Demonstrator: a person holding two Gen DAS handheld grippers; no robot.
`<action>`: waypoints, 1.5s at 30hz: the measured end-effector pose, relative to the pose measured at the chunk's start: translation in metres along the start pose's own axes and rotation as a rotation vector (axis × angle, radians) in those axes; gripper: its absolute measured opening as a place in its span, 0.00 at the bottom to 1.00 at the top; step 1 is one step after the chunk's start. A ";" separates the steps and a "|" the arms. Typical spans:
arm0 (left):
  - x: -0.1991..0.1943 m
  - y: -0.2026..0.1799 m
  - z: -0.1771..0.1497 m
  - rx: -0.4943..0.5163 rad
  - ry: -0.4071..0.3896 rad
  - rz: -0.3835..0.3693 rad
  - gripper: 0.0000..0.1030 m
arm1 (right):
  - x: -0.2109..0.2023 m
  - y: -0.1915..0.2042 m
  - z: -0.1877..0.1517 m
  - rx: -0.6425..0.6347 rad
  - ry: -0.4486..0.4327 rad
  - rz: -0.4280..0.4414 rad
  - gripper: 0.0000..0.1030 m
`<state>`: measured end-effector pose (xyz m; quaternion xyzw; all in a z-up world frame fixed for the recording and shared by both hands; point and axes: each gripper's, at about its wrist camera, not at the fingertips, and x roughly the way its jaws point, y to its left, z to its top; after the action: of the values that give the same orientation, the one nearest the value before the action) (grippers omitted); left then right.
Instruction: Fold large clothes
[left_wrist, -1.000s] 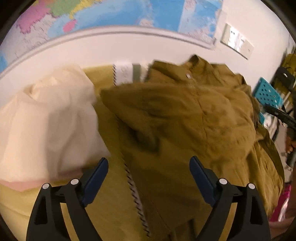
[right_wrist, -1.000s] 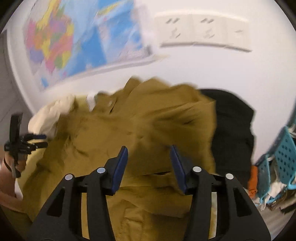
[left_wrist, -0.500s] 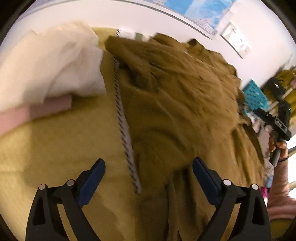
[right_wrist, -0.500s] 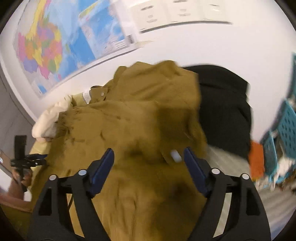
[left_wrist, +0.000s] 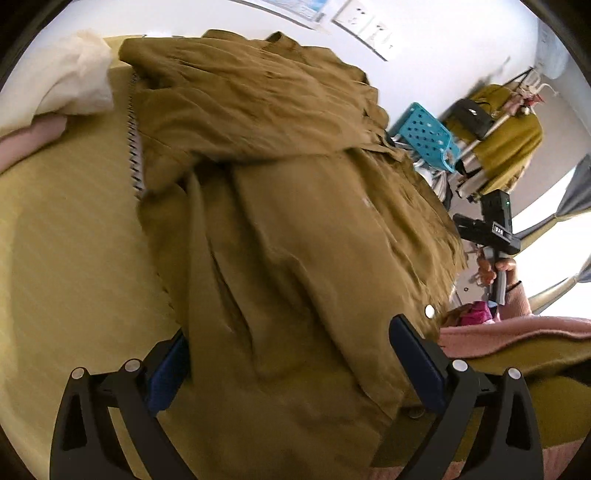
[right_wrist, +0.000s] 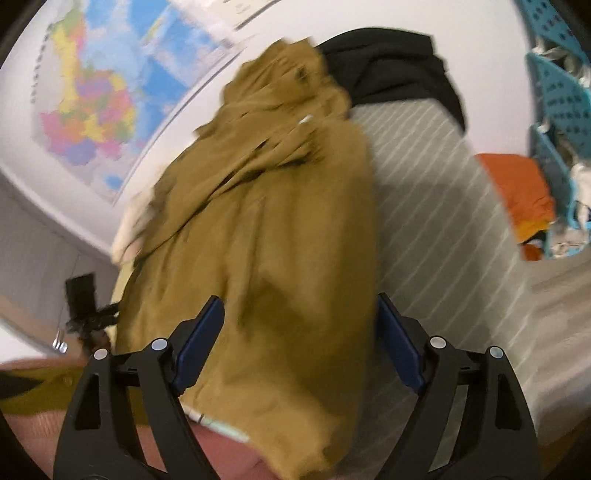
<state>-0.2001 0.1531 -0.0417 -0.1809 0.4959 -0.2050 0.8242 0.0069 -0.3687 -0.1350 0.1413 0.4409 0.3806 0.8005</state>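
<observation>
Olive-brown jacket (left_wrist: 288, 236), centre frame, spread for folding; left gripper (left_wrist: 291, 365) and right gripper (right_wrist: 299, 343) just widened, straddling its near hem, gripping nothing.

left gripper (left_wrist: 291, 354): jaws wide, just been opening, pads press on nothing
right gripper (right_wrist: 301, 341): jaws wide, just been opening, nothing clamped
right hand (left_wrist: 496, 271): wrapped round its gripper's handle, pink sleeve at wrist
</observation>
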 end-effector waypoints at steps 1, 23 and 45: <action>0.000 -0.002 -0.003 -0.005 -0.007 -0.005 0.93 | 0.001 0.004 -0.005 -0.004 0.006 0.012 0.80; -0.095 0.011 -0.005 -0.257 -0.227 0.131 0.07 | -0.065 0.107 -0.059 -0.194 -0.202 0.264 0.05; -0.032 0.006 -0.042 -0.134 -0.010 0.066 0.33 | 0.021 0.057 -0.102 0.009 0.021 0.367 0.16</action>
<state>-0.2503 0.1709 -0.0395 -0.2203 0.5101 -0.1432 0.8190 -0.0974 -0.3260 -0.1738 0.2187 0.4178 0.5198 0.7124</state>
